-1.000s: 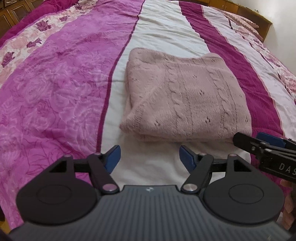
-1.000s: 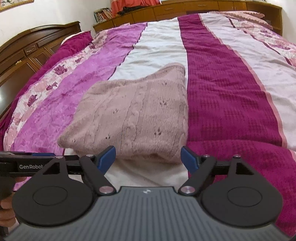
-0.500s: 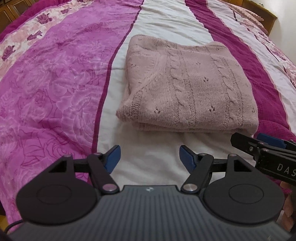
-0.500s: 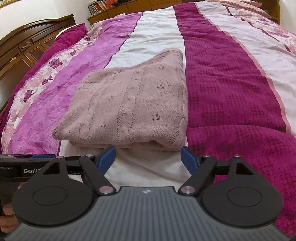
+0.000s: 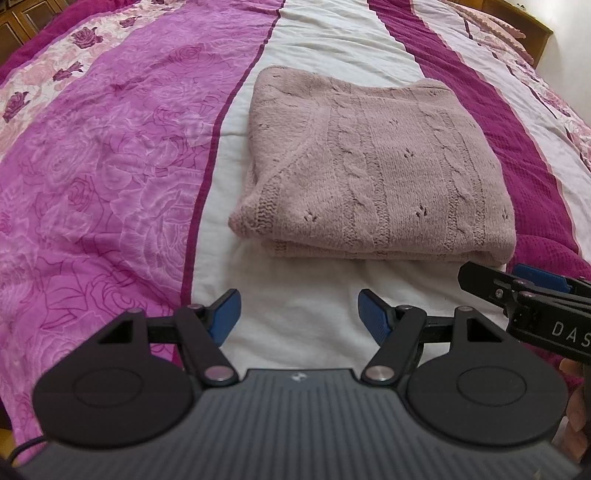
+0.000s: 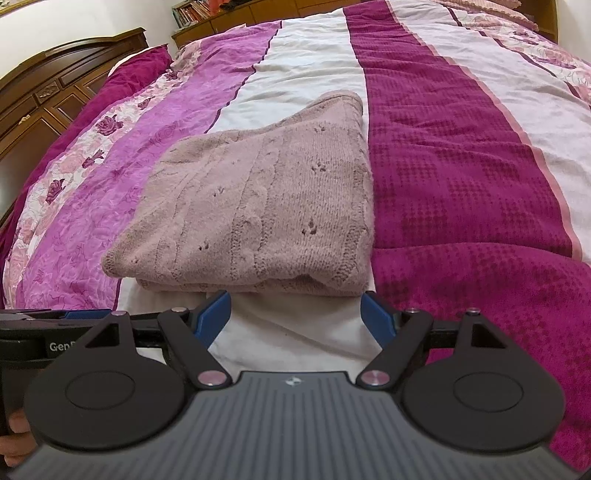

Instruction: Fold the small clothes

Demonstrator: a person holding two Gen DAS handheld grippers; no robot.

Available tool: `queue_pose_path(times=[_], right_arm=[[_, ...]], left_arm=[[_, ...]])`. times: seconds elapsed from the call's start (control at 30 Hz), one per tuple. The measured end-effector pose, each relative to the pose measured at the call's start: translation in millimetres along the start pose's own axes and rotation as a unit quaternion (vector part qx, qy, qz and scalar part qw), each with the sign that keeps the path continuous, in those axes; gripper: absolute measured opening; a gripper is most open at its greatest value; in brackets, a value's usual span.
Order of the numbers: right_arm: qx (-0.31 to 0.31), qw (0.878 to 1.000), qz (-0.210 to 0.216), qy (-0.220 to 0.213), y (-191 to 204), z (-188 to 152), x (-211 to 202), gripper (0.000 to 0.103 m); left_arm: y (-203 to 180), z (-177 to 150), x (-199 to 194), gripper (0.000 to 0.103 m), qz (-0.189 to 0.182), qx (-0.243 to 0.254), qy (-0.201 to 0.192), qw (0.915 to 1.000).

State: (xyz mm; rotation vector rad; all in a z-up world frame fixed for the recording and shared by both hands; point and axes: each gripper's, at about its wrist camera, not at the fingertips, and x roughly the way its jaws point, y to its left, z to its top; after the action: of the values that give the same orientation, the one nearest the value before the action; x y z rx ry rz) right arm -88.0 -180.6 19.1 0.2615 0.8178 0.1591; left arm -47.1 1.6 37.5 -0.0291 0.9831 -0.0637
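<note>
A pale pink cable-knit sweater (image 5: pixel 373 170) lies folded into a neat rectangle on the white stripe of the bedspread; it also shows in the right wrist view (image 6: pixel 258 214). My left gripper (image 5: pixel 299 314) is open and empty, held a little short of the sweater's near edge. My right gripper (image 6: pixel 295 314) is open and empty, with its blue fingertips just in front of the sweater's near edge. The right gripper also shows at the right edge of the left wrist view (image 5: pixel 524 291). The left gripper shows at the left edge of the right wrist view (image 6: pixel 55 325).
The bedspread (image 5: pixel 110 166) has magenta, white and floral stripes and covers the whole bed. A dark wooden headboard (image 6: pixel 55 96) stands at the left. Wooden cabinets with books (image 6: pixel 221 18) stand beyond the bed.
Both grippers have drawn back and risen a little from the folded sweater, staying open. The sweater has not moved.
</note>
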Motion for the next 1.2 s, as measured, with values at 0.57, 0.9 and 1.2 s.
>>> queue_pose_path(times=[0.57,0.9,1.2], right_arm=[[0.0,1.0,0.001,0.001,-0.4,-0.4,0.3,0.083],[-0.001,1.0,0.002,0.002,1.5,-2.7,0.8,0.083],[-0.001,1.0,0.002,0.004,1.5,-2.1,1.1,0.083]], left_arm=[[-1.7,-0.1,0.0,0.072,0.0,0.001,0.0,1.0],[-2.5,-0.3,0.0,0.072,0.0,0.002,0.0,1.0],[-3.1,0.1,-0.2,0.072,0.0,0.003,0.001,1.0]])
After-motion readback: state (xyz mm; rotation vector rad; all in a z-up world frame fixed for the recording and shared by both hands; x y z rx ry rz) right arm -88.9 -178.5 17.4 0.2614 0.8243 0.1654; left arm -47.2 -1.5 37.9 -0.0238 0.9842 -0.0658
